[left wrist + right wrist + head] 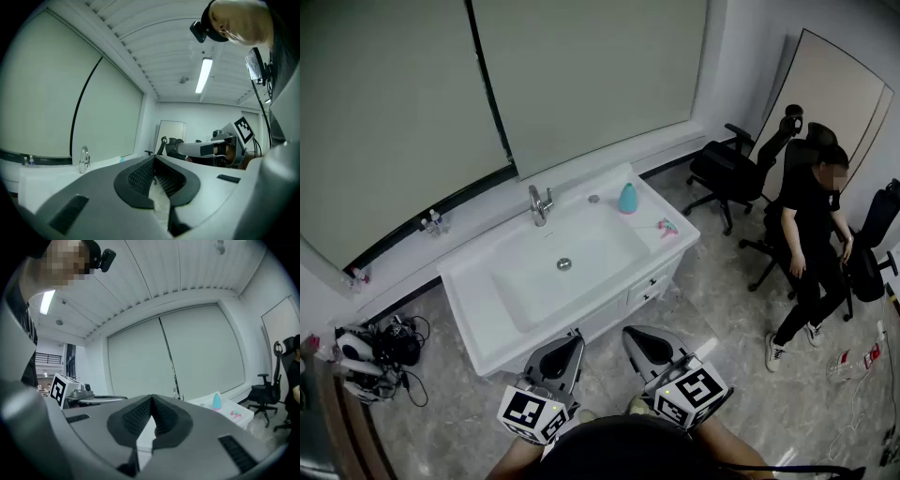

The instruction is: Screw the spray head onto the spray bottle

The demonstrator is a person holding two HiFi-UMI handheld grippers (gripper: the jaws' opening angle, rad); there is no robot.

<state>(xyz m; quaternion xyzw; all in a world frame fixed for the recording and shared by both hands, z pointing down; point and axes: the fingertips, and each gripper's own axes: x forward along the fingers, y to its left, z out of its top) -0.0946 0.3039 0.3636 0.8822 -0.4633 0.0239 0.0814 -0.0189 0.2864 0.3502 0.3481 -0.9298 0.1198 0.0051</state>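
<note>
Currently, in the head view, the left gripper (575, 339) and right gripper (630, 334) are held side by side short of the sink surface (467, 289), well apart from the work. The spray bottle (628, 199) stands upright at the far right of that surface; the spray head (667, 227) lies flat near it, not touching.

Left gripper view: jaws closed tip to tip, nothing between them.

Right gripper view: jaws closed, empty. The spray bottle (216, 401) and spray head (236, 414) lie ahead and to the right, so the right gripper is probably nearer.
</note>
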